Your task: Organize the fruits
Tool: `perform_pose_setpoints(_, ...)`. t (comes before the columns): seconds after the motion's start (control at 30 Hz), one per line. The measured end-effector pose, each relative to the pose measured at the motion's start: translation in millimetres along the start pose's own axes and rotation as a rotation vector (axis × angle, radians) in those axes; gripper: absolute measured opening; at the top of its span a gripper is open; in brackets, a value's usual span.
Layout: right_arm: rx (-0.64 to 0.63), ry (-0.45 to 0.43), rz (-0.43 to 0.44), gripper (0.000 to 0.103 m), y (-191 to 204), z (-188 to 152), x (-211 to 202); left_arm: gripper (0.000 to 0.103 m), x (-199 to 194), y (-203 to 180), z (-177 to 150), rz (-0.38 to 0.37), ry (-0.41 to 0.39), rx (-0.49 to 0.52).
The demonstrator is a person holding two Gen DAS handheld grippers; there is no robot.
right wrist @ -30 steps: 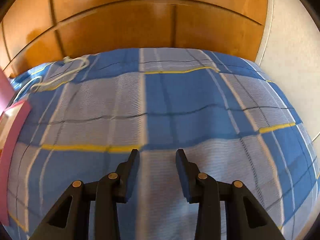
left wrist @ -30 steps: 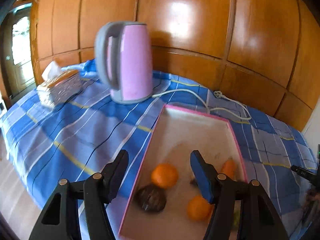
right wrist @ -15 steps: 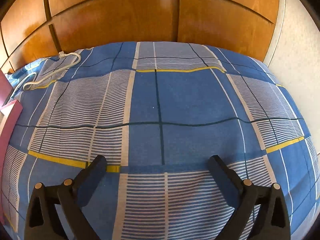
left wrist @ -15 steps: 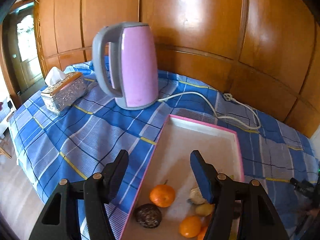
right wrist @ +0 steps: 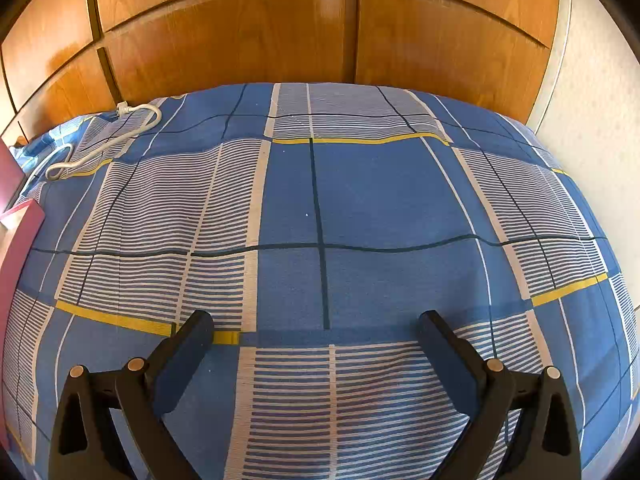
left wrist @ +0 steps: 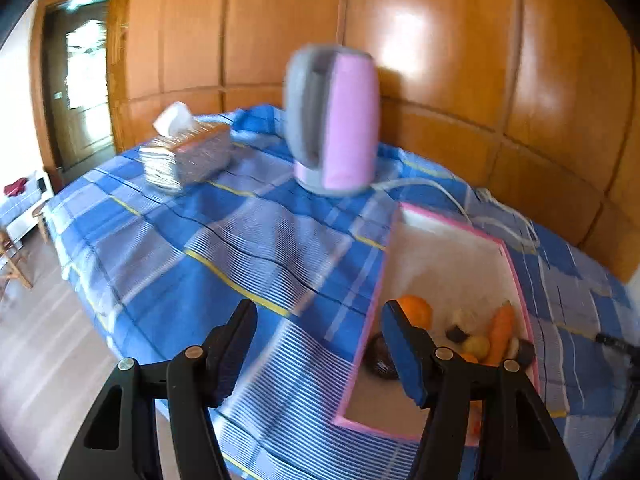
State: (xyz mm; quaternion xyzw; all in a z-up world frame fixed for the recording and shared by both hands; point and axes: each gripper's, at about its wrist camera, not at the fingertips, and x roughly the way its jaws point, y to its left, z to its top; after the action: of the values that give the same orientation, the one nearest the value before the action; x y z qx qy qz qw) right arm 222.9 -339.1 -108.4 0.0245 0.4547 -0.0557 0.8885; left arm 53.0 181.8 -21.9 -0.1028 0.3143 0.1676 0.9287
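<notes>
The left tool (left wrist: pixel 316 322) hangs about half open with nothing between its pads, over the blue checked cloth just left of the pink-rimmed tray (left wrist: pixel 516 276). The fruits, among them an orange (left wrist: pixel 418 310) and a carrot (left wrist: pixel 502 330), lie huddled at the tray's near end. The right tool (right wrist: pixel 316 336) stands spread wide and empty above bare cloth.

Left wrist view: looks forward and down past own fingers, across blue plaid cloth (left wrist: pixel 248 248) toward pink kettle (left wrist: pixel 336 120) and wood panel wall (left wrist: pixel 460 40); pink-rimmed tray (left wrist: pixel 516 280) low at right, near lens; picture blurred

Right wrist view: steeper downward look, close over cloth; tray edge (right wrist: pixel 20 248) at far left

Shared: cloth, tray, white cord (right wrist: pixel 108 136), wall
</notes>
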Motion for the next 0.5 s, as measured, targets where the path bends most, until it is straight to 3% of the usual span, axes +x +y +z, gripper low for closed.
perform_pose_setpoints(0.3,0.0,0.0,0.0,0.103,-0.3,0.1,0.3,0.067,-4.8,56.7,12.2,0.09,-0.043,-0.105)
perform_pose_setpoints(0.5,0.0,0.0,0.0,0.103,-0.3,0.1,0.3,0.067,0.3,68.4,9.7,0.105,-0.044,-0.084)
